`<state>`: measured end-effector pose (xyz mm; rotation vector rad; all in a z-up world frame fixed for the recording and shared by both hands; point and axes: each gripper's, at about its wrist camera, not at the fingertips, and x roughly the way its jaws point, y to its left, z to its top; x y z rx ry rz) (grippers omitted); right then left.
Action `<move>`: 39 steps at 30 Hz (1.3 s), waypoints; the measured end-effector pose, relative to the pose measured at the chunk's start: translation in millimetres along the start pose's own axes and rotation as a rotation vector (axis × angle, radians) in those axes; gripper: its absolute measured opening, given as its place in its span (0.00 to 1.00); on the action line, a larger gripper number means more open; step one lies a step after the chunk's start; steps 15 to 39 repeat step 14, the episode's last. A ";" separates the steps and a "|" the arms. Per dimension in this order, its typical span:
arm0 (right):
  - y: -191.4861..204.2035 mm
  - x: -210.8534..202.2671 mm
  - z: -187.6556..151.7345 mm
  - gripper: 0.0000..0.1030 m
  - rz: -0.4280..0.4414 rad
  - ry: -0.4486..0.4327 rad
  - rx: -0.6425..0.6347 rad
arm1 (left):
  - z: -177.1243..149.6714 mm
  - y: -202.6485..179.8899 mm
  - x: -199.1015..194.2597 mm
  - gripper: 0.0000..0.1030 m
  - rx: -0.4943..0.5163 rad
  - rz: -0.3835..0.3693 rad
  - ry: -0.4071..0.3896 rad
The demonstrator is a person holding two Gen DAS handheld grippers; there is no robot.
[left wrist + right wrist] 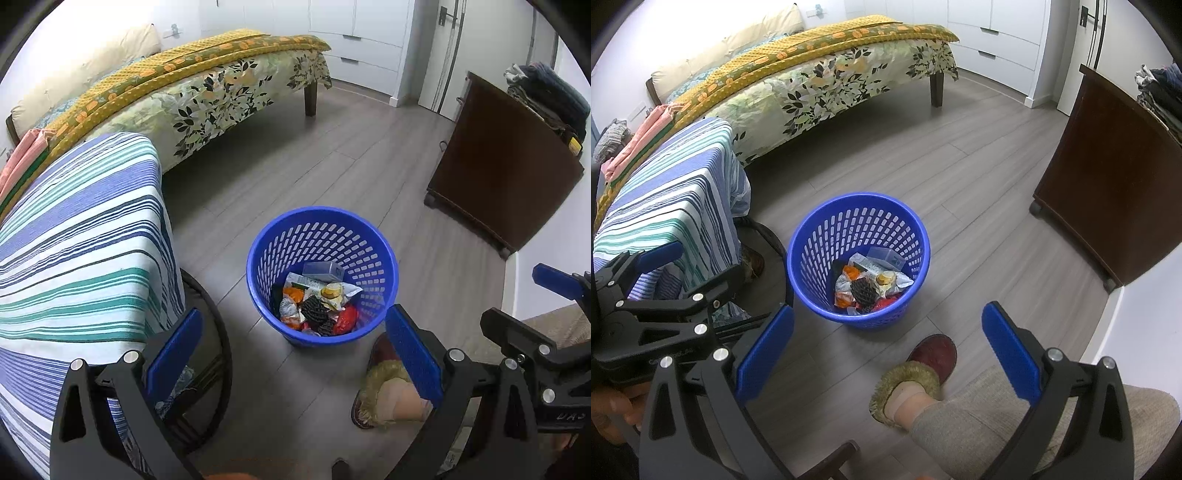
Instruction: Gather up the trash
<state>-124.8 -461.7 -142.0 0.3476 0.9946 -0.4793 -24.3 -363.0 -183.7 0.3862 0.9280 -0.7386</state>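
Trash (317,302) already lies heaped in the blue basket (258,258), which stands upright on the grey floor (295,166): wrappers, a small grey box, something orange and red, and 2 dark ridged pieces. From your left gripper (293,350) the basket sits at about 12 o'clock, just beyond the fingertips; from your right gripper (888,338) it lies nearer 11 o'clock, a little further off. I judge the left the closer of the 2.

Both pairs of jaws stand wide apart with nothing between the blue pads, so neither hand carries anything. The basket is round, so no axis favours one approach; its open mouth faces up toward you.

No loose trash shows on the bare floor in either view, so the collecting looks far along, or the next piece is out of frame.

Around the basket: a chair draped in a striped cloth (85,236) at 9 o'clock, its dark curved frame close to the basket's left side; your slippered foot (916,376) at 5 o'clock, just short of the rim; a dark wooden cabinet (506,166) at 2 o'clock, well apart; the bed with its floral cover (221,96) at 11 o'clock, far back.

If you reach in or lift the basket, mind the chair frame on the left and your own foot below.
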 end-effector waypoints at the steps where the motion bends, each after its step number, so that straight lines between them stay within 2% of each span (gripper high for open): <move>1: -0.1 0.0 -0.8 0.95 0.000 0.000 0.001 | -0.6 0.1 0.0 0.95 0.000 -0.002 0.000; 39: -1.1 -0.2 -0.5 0.95 -0.011 0.008 0.012 | 0.5 2.1 0.1 0.94 -0.005 -0.003 0.019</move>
